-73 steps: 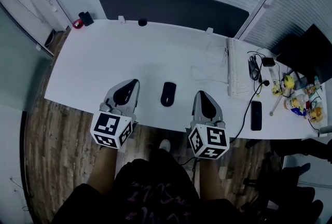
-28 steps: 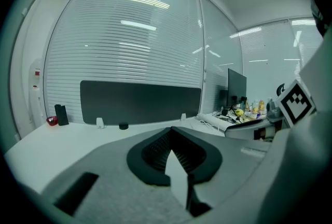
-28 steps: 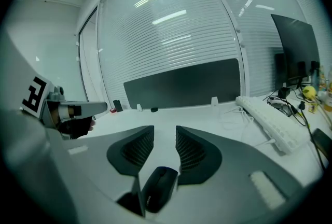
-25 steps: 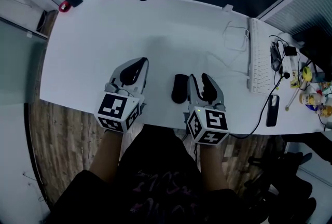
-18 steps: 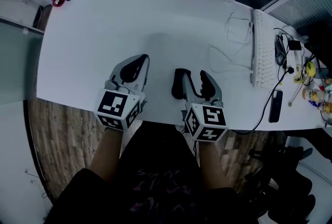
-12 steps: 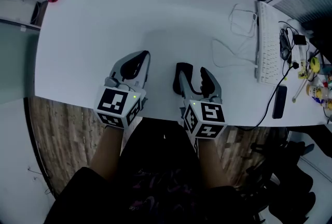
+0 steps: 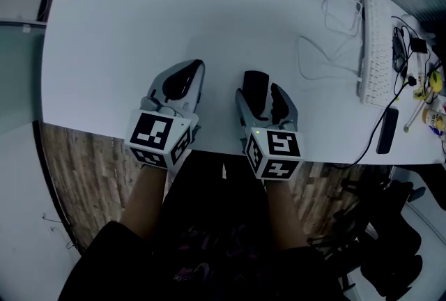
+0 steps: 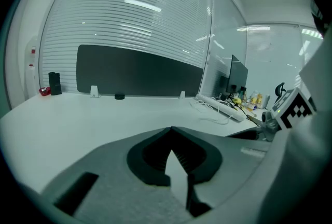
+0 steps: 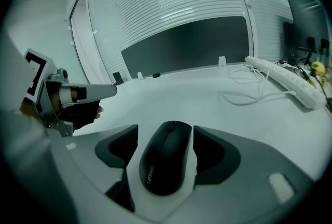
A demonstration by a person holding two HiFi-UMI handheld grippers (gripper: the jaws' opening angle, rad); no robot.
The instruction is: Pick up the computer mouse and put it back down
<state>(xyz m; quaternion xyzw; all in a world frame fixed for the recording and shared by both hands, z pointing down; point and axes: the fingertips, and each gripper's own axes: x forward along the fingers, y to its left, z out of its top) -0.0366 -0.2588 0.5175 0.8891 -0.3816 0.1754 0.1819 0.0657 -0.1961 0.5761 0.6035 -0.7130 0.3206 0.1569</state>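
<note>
- A white bench (image 7: pixel 125 28) filled the room's foreground, with a keyboard (image 7: pixel 373 42) at its far right.
- The computer mouse (image 9: pixel 166 163) lay on the bench near its front edge, between the right gripper's (image 7: pixel 259 92) fingers (image 9: pixel 218 153). These had just been opening and stood released, not pressing it.
- With such slim gaps, an off-centre close could shove or spin the mouse.
- The right gripper pitched forward and down. The left gripper (image 8: pixel 171 132) sat just left, fingers clenched on nothing.
</note>
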